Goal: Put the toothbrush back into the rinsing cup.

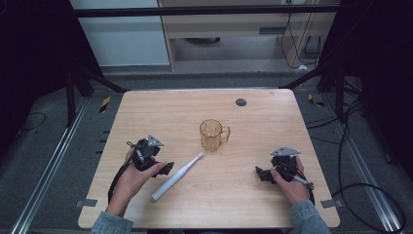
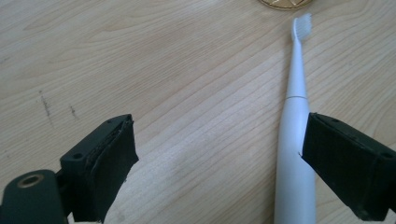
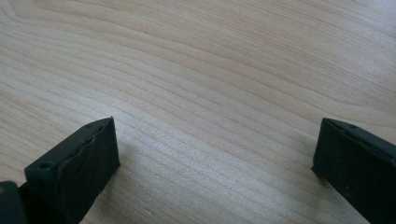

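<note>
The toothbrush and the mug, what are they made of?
The toothbrush looks like smooth white plastic with a matte sheen and pale bristles at its tip. The mug looks like clear amber glass or plastic: the table shows through it. Which one is unclear.

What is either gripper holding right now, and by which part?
Nothing is held. The left gripper is open beside the toothbrush, whose handle lies against its right-hand jaw, not clamped. The right gripper is open over bare table.

No legible text, label, brand, number or sign on anything here.
</note>
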A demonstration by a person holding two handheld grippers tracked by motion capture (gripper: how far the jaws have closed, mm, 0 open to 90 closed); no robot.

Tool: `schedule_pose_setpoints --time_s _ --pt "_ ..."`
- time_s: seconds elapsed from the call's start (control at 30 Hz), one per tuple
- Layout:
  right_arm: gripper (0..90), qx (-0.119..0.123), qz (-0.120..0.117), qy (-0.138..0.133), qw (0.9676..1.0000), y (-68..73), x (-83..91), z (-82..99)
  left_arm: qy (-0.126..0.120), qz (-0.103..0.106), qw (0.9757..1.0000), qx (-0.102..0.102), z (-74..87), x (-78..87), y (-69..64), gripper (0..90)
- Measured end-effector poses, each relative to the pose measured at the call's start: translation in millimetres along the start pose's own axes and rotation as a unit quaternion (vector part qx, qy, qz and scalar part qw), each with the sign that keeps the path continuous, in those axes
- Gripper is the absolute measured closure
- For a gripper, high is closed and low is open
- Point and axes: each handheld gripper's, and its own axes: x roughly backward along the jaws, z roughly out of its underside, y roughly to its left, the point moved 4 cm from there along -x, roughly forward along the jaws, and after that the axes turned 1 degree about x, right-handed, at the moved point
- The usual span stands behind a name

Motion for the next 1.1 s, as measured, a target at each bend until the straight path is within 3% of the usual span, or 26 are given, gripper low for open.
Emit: schedule_pose_setpoints --time_s 0.43,0.5,0.83,1.1 --pt "0.3 0.000 0.001 0.000 1.0000 -0.1 -0.1 0.0 0.022 0.018 0.9991 -0.031 -7.0 -12.6 -21.4 11.3" --pt "0.3 0.000 0.000 0.000 1.0000 0.0 0.0 0.0 0.026 0.031 0.9984 -0.038 -9.2 -16.8 -27.7 10.8" --pt "0.4 0.000 0.001 0.000 1.0000 -0.1 -0.1 0.0 0.049 0.043 0.9945 -0.082 -15.8 -27.7 -45.7 10.3" --pt "0.4 -0.002 0.001 0.000 1.0000 -0.2 -0.4 -0.3 0.062 0.055 0.9924 -0.091 -20.3 -30.9 -48.0 14.2"
